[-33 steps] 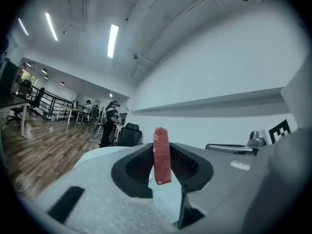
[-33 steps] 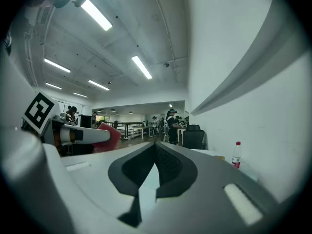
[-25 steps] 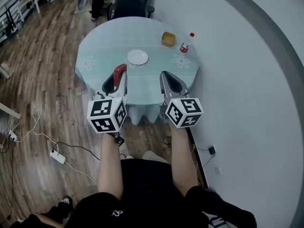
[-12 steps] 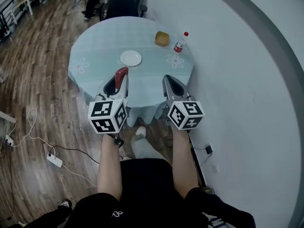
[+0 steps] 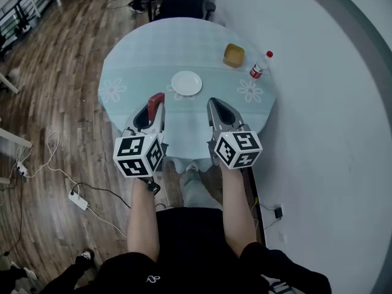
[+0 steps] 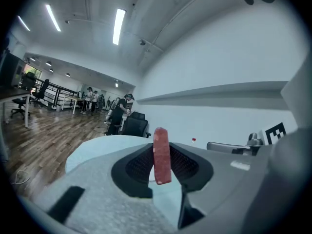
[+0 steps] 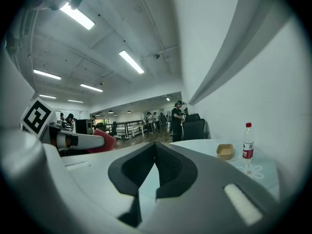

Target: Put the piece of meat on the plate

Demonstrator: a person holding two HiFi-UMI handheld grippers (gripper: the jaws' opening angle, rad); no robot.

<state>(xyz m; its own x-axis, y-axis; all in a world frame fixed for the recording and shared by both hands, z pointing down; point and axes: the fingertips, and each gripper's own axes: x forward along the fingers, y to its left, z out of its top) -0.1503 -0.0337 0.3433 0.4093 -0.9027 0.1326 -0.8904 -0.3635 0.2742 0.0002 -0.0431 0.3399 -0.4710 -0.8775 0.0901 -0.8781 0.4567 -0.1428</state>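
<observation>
Both tools nearer table, left tool clamping meat, right tool clenched empty, plate ahead

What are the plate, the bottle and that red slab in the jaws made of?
The plate: probably glazed ceramic or melamine, being plain white and smooth. The bottle: clear plastic, it seems, with a red cap and label. The red slab: likely a rubbery or foam mock meat; its matte, mottled surface and neat rounded edges look moulded.
</observation>
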